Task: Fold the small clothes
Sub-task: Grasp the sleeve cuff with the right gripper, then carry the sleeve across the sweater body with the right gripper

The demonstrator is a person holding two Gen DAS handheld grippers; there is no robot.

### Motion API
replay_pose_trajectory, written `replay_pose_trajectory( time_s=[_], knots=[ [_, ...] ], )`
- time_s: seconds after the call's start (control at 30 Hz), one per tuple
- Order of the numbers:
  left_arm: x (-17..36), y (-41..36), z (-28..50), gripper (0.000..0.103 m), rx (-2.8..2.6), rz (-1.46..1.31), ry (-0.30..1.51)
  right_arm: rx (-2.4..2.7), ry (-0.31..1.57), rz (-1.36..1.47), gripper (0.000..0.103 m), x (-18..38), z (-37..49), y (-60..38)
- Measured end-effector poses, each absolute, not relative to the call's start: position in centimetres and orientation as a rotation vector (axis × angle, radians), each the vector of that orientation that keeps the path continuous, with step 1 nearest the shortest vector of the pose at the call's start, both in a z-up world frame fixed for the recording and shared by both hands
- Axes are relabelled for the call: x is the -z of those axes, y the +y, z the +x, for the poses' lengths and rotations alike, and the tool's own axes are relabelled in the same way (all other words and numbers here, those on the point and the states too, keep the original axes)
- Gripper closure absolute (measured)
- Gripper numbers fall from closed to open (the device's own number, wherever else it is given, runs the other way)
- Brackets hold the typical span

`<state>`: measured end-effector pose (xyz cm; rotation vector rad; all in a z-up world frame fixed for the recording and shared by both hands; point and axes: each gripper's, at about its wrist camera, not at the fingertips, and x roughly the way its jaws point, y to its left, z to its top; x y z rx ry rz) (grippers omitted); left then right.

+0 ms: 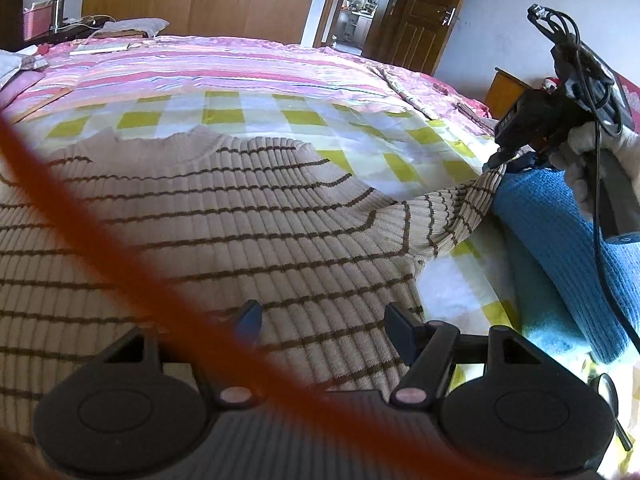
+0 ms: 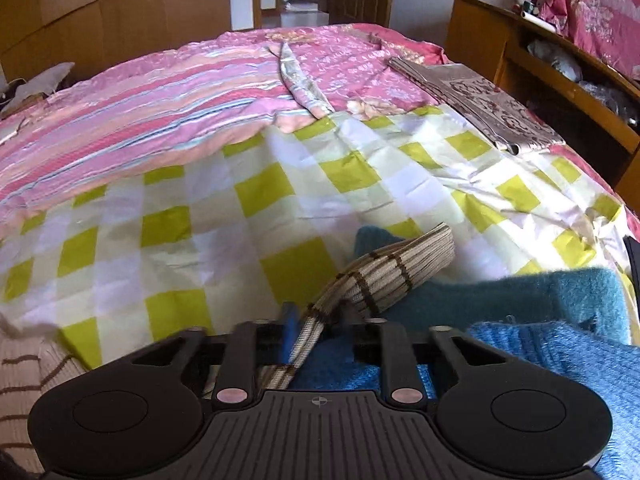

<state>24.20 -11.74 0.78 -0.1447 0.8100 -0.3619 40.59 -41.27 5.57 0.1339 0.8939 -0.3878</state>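
Left wrist view: my left gripper hovers with jaws apart and nothing between them over the body of a beige ribbed sweater with thin brown stripes, spread flat on the green-and-white checked sheet, collar at the far side. At right, my right gripper is clenched on the sweater's cuff, the sleeve stretched out from the body and crossing a blue knit garment. In the right wrist view the cuff pokes out past the pinching fingers. The knit looks soft, light and stretchy, likely to sag and drag; I judge hem, shoulder seam and cuffs the best places to grip.
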Motion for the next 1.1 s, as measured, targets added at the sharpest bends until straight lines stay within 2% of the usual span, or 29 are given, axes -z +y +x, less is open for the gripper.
replay_pose_trajectory(
  time_s=[0.3,0.57,0.8,0.87,0.97,1.0,1.03,1.1],
  knots=[
    [-1.6,-8.6,22.3,0.03,0.357,-0.162,0.802,0.108,0.706,0.209,0.099,-9.9,36.7,-36.8],
    [-2.0,-4.1,18.3,0.03,0.319,-0.103,0.794,-0.371,0.633,0.249,0.101,-13.0,33.1,-26.6],
    [-0.6,-0.2,15.1,0.03,0.271,-0.108,0.823,-0.506,0.644,0.046,0.1,-11.4,31.2,-18.8],
    [-0.1,0.3,14.9,0.03,0.276,-0.139,0.822,-0.425,0.661,-0.032,0.091,-10.0,31.5,-18.8],
    [0.6,0.6,15.2,0.029,0.292,-0.17,0.825,-0.318,0.697,-0.126,0.09,-7.5,32.2,-19.5],
    [0.7,0.7,15.2,0.029,0.3,-0.163,0.821,-0.292,0.718,-0.159,0.087,-6.6,32.6,-19.8],
    [0.8,0.7,15.3,0.029,0.306,-0.153,0.813,-0.271,0.734,-0.2,0.078,-5.6,33.0,-19.9],
    [0.9,0.9,15.2,0.029,0.315,-0.142,0.803,-0.234,0.745,-0.276,0.066,-4.0,33.4,-19.5]
  ],
)
